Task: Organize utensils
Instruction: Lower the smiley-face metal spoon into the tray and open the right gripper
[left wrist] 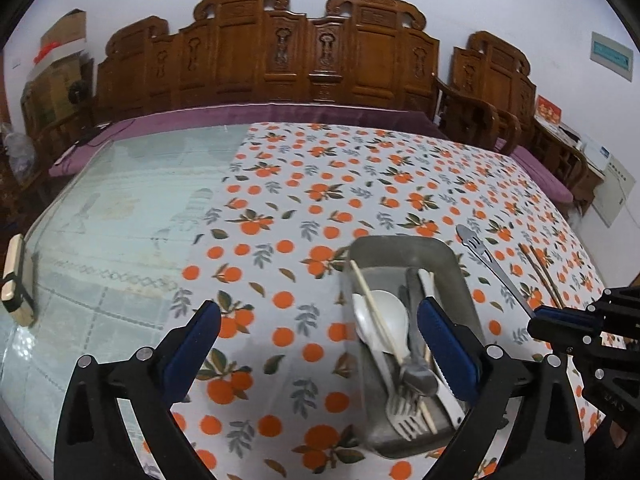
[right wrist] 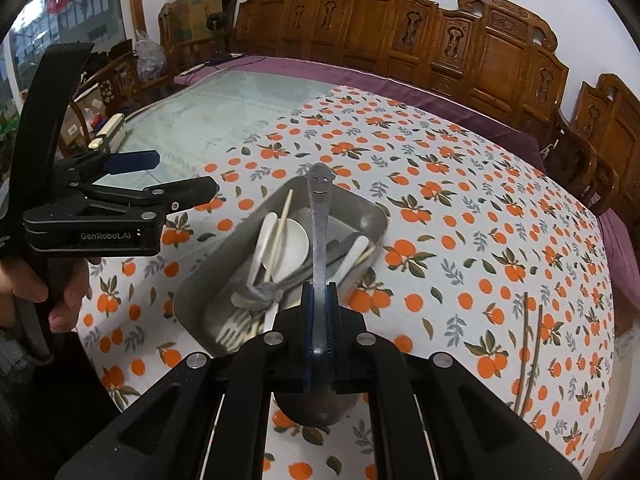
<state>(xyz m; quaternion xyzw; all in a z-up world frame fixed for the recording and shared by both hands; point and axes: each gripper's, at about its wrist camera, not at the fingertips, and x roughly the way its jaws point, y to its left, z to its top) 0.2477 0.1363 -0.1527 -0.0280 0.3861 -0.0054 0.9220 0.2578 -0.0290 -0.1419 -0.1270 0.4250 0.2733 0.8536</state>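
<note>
A grey metal tray (left wrist: 400, 242) (right wrist: 192, 300) sits on the orange-print tablecloth and holds a white spoon (left wrist: 384, 312) (right wrist: 294, 240), a pale chopstick (left wrist: 376, 308), forks (left wrist: 400, 412) (right wrist: 232, 328) and a knife. My left gripper (left wrist: 318, 306) (right wrist: 184, 174) stands wide open with nothing in it; its right finger hangs over the tray. My right gripper (right wrist: 319, 292) (left wrist: 538, 318) is shut on a metal spoon (right wrist: 320, 216) (left wrist: 492, 264) with a smiley face on its handle. The handle points out over the tray and the bowl lies under the gripper. A pair of brown chopsticks (right wrist: 528, 352) (left wrist: 540, 272) lies on the cloth to the right.
Carved wooden benches (left wrist: 280, 52) with purple cushions line the table's far side. Left of the cloth is bare glass tabletop (left wrist: 120, 200), with a small pale block (left wrist: 16, 280) at its left edge. A person's hand (right wrist: 68, 300) holds the left gripper's handle.
</note>
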